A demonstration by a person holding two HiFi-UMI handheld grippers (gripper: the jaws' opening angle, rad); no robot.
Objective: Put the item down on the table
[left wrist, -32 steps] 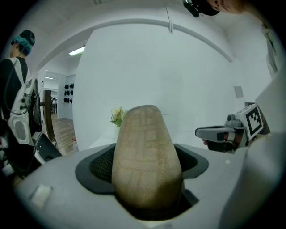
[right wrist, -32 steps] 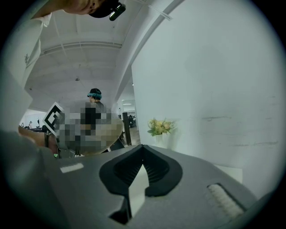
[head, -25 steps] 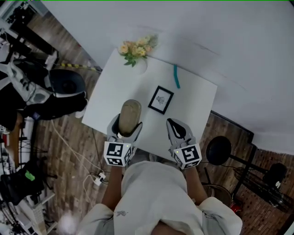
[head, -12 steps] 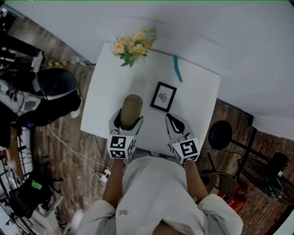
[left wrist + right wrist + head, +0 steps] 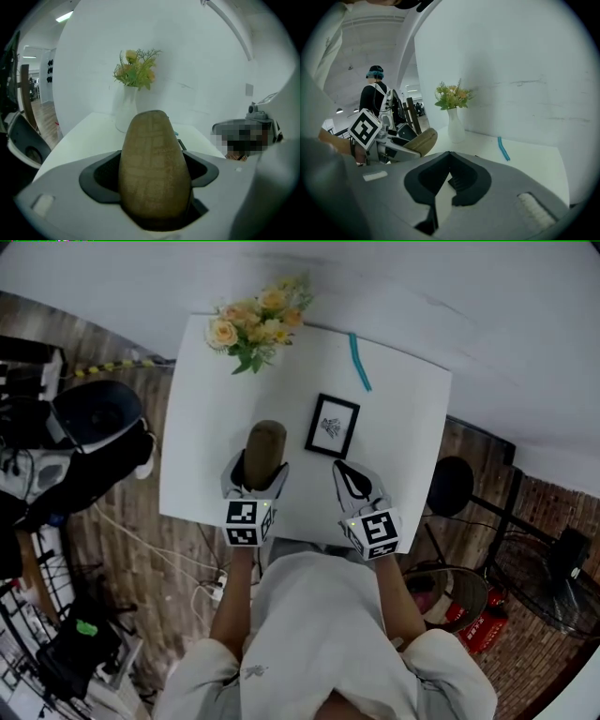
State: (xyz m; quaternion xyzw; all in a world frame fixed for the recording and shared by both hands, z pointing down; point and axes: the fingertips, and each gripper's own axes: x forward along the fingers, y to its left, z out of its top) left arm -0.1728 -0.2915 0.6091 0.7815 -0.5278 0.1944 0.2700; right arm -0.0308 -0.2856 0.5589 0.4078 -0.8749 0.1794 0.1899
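An olive-brown, rounded item with a faint grid texture [image 5: 264,450] [image 5: 153,165] sticks out forward between the jaws of my left gripper [image 5: 254,476] [image 5: 154,187], which is shut on it above the near part of the white table [image 5: 206,456]. In the right gripper view the same item [image 5: 421,140] shows at the left, held beside the marker cube. My right gripper [image 5: 351,482] [image 5: 443,187] hovers over the table's near edge, its jaws closed together with nothing between them.
A white vase of yellow and peach flowers [image 5: 251,320] [image 5: 136,70] [image 5: 453,101] stands at the table's far left. A small black picture frame [image 5: 332,426] lies mid-table and a teal strip [image 5: 359,362] [image 5: 502,148] far right. Chairs, cables and a round stool [image 5: 450,486] surround the table.
Both grippers have shifted slightly forward over the table with the item still held in the left one. The head view has swung, so the table sits more squarely in view.
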